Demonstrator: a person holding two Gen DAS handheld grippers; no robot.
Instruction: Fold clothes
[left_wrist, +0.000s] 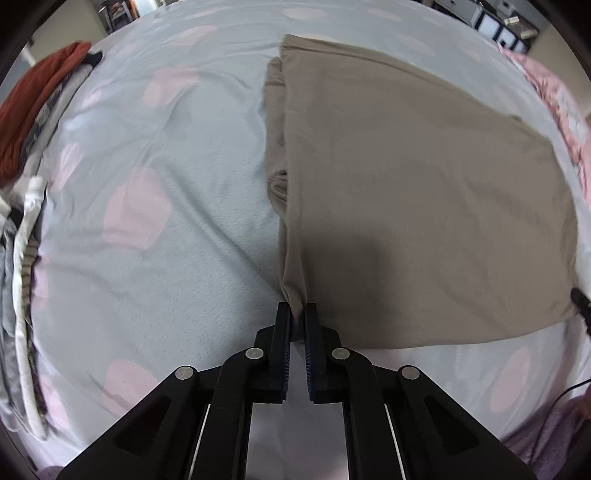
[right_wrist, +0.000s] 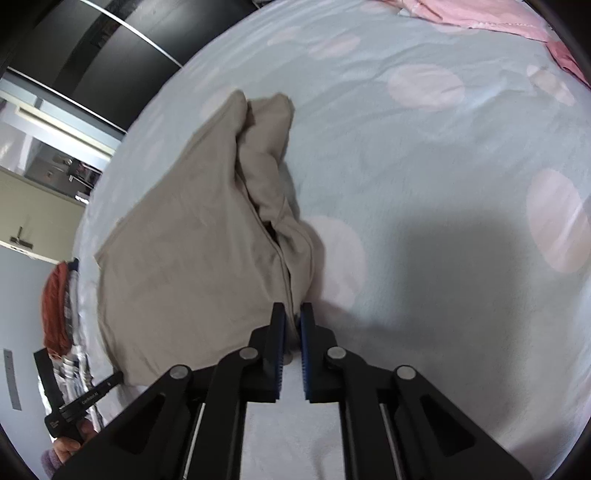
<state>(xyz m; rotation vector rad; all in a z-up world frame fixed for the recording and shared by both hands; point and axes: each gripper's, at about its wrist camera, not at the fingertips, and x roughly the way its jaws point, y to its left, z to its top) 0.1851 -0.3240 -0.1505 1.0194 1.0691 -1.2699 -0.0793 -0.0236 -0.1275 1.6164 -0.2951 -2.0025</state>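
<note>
Currently the left gripper (left_wrist: 297, 314) is closed almost fully, its jaws pinching a near corner of the tan garment (left_wrist: 424, 192). The right gripper (right_wrist: 293, 314) is likewise nearly closed, clamping another bunched edge of the same garment (right_wrist: 192, 251). The garment lies folded on the pale blue bedsheet (left_wrist: 177, 229) with pink spots; one side lies flat, the other side is rumpled into ridges. A stack of clothes (left_wrist: 33, 122), topped by a rust-red item, sits at the sheet's edge, well apart from the garment. Pink bedding (right_wrist: 480, 14) lies at the far edge.
</note>
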